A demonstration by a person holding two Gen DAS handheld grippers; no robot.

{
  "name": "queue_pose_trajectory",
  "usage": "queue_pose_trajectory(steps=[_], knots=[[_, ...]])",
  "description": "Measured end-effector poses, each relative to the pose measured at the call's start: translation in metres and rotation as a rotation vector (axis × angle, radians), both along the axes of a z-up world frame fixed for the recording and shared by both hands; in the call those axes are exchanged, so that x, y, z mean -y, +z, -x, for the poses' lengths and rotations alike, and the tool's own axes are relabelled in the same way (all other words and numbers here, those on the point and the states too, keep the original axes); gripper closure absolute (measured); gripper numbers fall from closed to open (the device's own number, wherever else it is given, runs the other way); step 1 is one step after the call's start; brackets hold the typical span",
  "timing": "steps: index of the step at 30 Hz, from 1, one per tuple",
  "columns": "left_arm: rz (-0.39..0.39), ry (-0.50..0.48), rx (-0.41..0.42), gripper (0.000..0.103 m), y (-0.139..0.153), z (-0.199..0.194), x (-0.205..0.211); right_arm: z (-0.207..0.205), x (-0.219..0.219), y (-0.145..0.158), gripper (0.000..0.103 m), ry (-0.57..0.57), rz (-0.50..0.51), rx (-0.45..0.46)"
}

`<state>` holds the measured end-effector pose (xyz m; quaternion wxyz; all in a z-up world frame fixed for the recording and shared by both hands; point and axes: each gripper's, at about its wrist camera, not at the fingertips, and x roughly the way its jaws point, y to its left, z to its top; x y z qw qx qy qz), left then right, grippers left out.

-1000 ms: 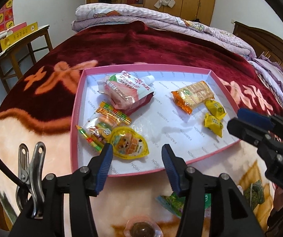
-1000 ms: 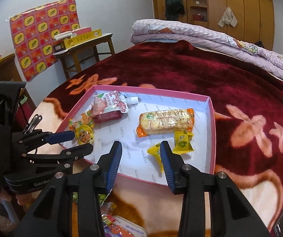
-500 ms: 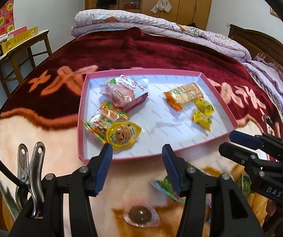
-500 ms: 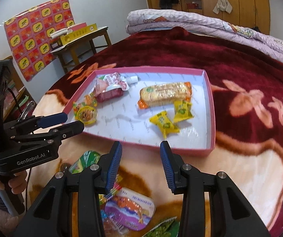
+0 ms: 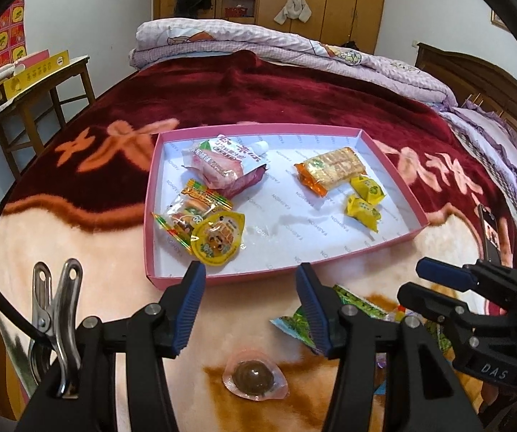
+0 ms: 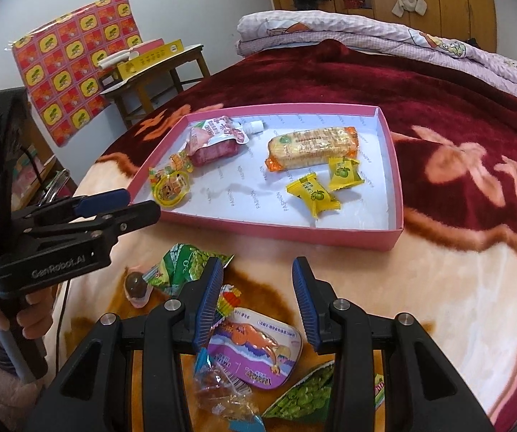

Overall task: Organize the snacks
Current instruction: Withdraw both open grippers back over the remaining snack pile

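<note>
Both the left gripper (image 5: 249, 309) and right gripper (image 6: 256, 302) are held wide apart and empty. A shallow pink cardboard tray (image 6: 393, 176) of wrapped snacks is seen beyond them on the plush blanket (image 6: 438, 288).

Bed under maroon floral blanket (image 5: 258, 82); wooden wardrobe (image 5: 330, 0) behind; small wooden table (image 5: 38, 86) by white wall.

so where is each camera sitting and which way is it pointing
Left wrist: on the left tongs, facing forward over the bed at the pink tray; own open blue-padded fingers low in frame, right tongs entering at right.
Right wrist: on the right tongs, facing the same tray from further right; own open fingers above loose snacks, left tongs and the gripping hand at left.
Shared: tray, yellow candies, chocolate jelly cup.
</note>
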<state>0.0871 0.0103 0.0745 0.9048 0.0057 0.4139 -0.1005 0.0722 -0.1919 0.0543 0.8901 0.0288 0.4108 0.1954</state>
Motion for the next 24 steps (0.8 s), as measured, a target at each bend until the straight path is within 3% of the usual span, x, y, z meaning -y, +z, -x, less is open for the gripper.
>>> queue_pose_trajectory(steps=[14, 24], knots=[[0.012, 0.054, 0.054, 0.048, 0.023, 0.012, -0.015, 0.008, -0.001, 0.001, 0.062, 0.016, -0.015, 0.004], [-0.043, 0.033, 0.017, 0.048, 0.009, 0.031, -0.016, 0.014, -0.007, 0.003, 0.062, 0.035, -0.023, 0.004]])
